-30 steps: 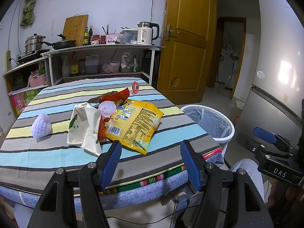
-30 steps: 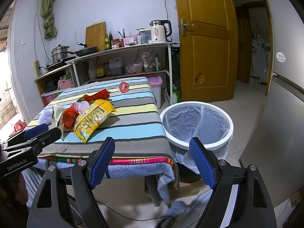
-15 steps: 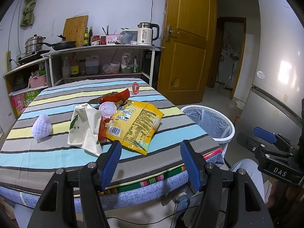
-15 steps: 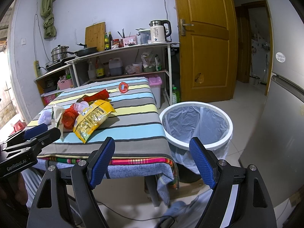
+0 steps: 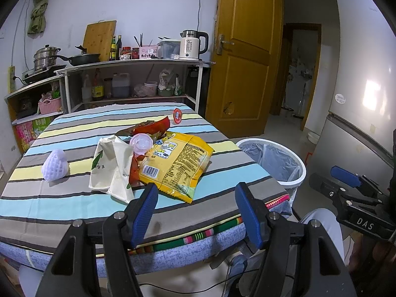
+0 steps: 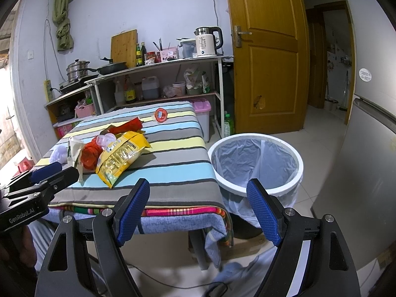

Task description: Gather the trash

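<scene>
Nothing's budged in the last second: both your left gripper [image 5: 194,211] and right gripper [image 6: 198,210] hang released and empty, yellow bag [image 5: 173,164] untouched, bin [image 6: 256,164] empty.

Almost nothing changes over the last second: in the right wrist view the bin [image 6: 257,163] and bench [image 6: 173,173] drift very slightly leftward, a tiny shift of the right gripper [image 6: 198,210]. The left wrist view shows no visible change; the trash lies unmoved.
</scene>
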`<state>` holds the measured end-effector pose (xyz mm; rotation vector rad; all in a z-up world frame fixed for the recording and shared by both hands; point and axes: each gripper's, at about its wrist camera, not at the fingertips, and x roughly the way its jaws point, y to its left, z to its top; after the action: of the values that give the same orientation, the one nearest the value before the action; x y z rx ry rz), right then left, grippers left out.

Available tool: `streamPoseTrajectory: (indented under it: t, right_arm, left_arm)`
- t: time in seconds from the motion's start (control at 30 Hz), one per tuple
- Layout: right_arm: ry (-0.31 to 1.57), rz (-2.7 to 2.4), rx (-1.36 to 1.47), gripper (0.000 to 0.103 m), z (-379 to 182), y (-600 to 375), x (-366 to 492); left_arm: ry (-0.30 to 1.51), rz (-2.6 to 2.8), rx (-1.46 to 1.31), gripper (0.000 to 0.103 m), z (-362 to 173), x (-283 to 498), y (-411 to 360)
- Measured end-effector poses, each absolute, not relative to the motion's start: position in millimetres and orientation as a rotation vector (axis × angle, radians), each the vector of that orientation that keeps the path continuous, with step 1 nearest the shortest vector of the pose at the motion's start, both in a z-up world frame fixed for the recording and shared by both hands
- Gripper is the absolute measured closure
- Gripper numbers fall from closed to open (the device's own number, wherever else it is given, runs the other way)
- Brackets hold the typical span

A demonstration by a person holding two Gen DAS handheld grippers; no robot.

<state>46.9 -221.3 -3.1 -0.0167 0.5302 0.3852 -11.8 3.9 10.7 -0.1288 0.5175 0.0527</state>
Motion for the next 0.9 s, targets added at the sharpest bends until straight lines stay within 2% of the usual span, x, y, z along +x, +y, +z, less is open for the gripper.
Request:
streamPoseTrajectory:
  t: [0.53,0.9]
  right_arm:
    - [0.53,0.395,-0.017,0.022,0.1,-214.6,48.7]
    - [0.562,0.491,-0.029,0.022,-3.0,-182.2,68.5]
  left_arm:
    - [0.515,0.048,-0.162,0.033,5.5,-9.4,6.7]
    - [0.52,0.167,-0.159,0.033,0.9,-3.7,42.3]
